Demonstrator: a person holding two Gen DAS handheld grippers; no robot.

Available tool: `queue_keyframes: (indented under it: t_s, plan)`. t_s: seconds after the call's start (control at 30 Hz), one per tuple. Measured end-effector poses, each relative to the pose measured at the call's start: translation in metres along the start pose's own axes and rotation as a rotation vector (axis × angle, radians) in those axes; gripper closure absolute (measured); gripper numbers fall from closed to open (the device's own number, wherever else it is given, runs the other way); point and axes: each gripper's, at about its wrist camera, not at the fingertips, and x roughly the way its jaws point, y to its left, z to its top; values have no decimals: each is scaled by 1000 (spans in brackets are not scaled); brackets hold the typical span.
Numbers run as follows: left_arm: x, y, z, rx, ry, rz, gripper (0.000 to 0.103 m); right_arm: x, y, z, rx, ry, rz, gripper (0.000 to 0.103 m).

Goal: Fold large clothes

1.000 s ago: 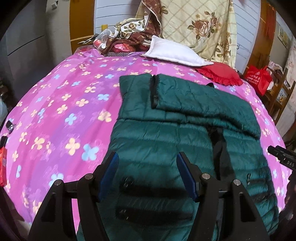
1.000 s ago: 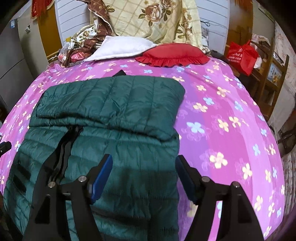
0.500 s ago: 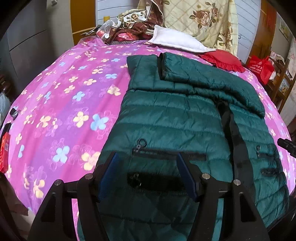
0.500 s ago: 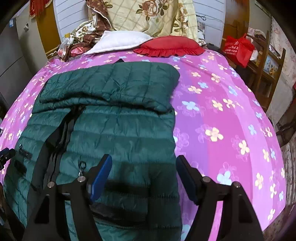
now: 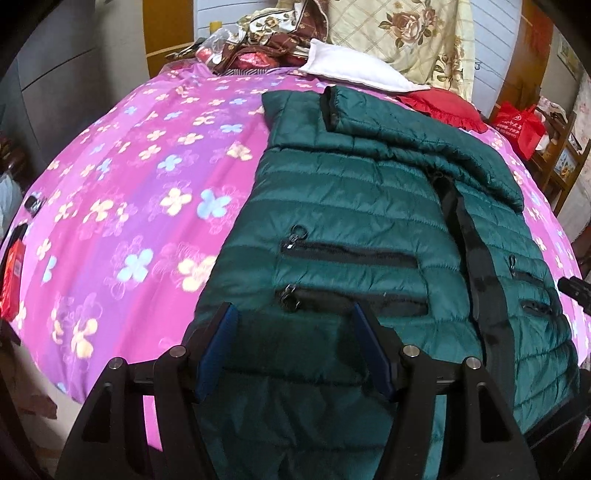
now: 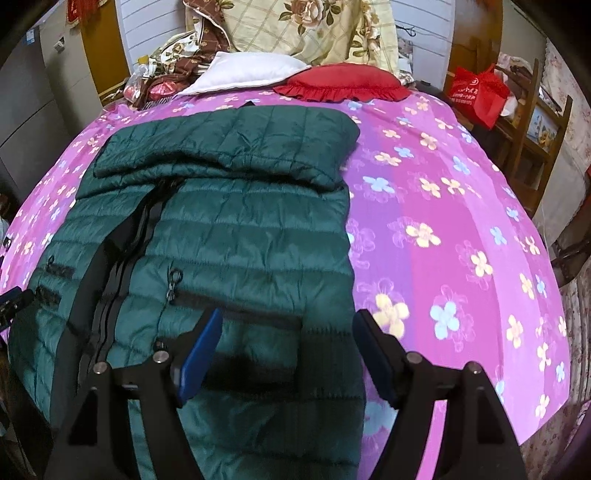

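Note:
A dark green quilted jacket [image 5: 351, 206] lies front up on the pink flowered bed [image 5: 140, 173], sleeves folded across its upper part; it also shows in the right wrist view [image 6: 236, 221]. Its hem hangs over the near bed edge. My left gripper [image 5: 291, 347] is open and empty, above the jacket's lower left part near the zip pockets. My right gripper [image 6: 286, 350] is open and empty, above the jacket's lower right part by its right edge. The right gripper's tip shows at the edge of the left wrist view [image 5: 574, 288].
A white pillow [image 6: 243, 72], a red frilled cushion [image 6: 340, 83] and a floral quilt [image 6: 314, 29] lie at the head of the bed. A red bag [image 6: 476, 94] and wooden shelves [image 6: 535, 122] stand at the right. Pink sheet lies bare on both sides of the jacket.
Both grippers have drawn back toward the near bed edge and the jacket's hem. More of the jacket's lower part and pockets is in view. Both stay open.

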Motion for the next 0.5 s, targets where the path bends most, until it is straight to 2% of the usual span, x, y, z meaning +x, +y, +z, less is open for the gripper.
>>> queue_keyframes:
  t_s: [0.5]
  plan:
    - [-13, 37, -28, -93, 34, -9, 55, -16, -4, -34, -35, 55, 55, 24]
